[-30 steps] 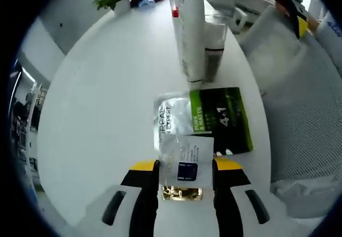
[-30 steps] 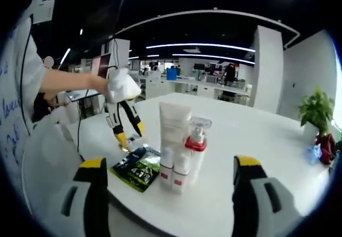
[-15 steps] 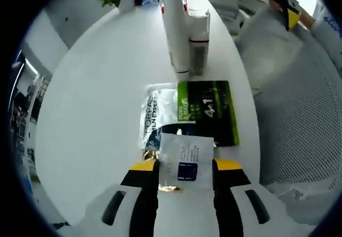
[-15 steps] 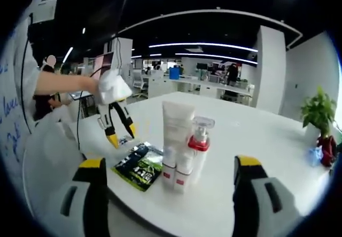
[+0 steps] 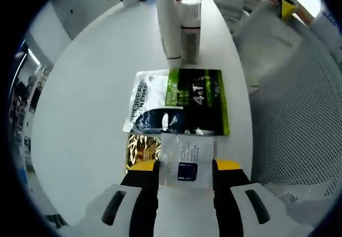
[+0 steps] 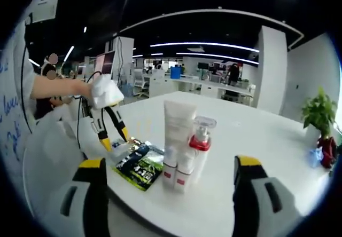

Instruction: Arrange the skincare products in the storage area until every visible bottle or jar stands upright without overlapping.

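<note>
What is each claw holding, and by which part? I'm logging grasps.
Left claw pinches a clear sachet by its near edge. Right claw is open, holding nothing.

A potted plant (image 6: 319, 113) stands at the far end of my white table (image 5: 91, 98), a mesh chair (image 5: 299, 119) just beside it.

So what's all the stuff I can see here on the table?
White squeeze tube: one, upright, table middle.
Clear pump bottle with red collar: one, upright beside the tube.
Green-and-black flat sachet: one, lying flat near the table edge.
Silver sachet: one, lying beside the green one.
Gold foil packet: one, flat.
Clear small sachet: one, between the left jaws.
Potted plant: one, green, far end.
White round table.
Left gripper.
Right gripper: jaws apart.
</note>
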The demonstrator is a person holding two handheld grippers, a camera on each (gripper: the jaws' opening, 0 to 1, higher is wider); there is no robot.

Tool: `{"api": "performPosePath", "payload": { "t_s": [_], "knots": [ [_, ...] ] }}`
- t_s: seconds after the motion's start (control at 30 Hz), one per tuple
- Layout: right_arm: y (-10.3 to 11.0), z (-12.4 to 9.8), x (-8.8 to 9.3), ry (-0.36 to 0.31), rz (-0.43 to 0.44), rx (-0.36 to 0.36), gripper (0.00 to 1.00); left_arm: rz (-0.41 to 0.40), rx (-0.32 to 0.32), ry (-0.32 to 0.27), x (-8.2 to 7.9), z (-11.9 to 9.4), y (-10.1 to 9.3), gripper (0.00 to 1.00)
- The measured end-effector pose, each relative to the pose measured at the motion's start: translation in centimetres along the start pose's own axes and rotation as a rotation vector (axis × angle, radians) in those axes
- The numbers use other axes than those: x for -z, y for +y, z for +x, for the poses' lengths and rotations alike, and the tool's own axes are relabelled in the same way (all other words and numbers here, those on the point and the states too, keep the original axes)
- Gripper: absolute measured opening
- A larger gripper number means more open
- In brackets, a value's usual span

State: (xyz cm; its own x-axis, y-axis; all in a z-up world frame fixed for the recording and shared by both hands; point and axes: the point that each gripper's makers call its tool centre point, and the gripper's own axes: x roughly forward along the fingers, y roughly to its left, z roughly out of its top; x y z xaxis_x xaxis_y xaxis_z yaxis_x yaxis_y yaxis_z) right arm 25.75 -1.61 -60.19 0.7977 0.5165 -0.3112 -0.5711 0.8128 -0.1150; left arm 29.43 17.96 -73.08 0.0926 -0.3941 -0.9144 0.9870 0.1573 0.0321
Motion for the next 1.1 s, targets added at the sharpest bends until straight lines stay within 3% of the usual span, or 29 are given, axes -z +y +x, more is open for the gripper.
{"api": "performPosePath", "payload": {
  "t_s": [0.33, 1.1],
  "knots": [
    [0.0, 0.0, 0.0, -0.003, -0.004, 0.0, 0.99, -0.011, 0.005, 0.019, 0.9, 0.7, -0.9, 0.37],
    [0.1, 0.0, 0.0, -0.005, -0.006, 0.001, 0.99, -0.043, 0.004, -0.003, 1.1, 1.7, -1.6, 0.37]
  ]
}}
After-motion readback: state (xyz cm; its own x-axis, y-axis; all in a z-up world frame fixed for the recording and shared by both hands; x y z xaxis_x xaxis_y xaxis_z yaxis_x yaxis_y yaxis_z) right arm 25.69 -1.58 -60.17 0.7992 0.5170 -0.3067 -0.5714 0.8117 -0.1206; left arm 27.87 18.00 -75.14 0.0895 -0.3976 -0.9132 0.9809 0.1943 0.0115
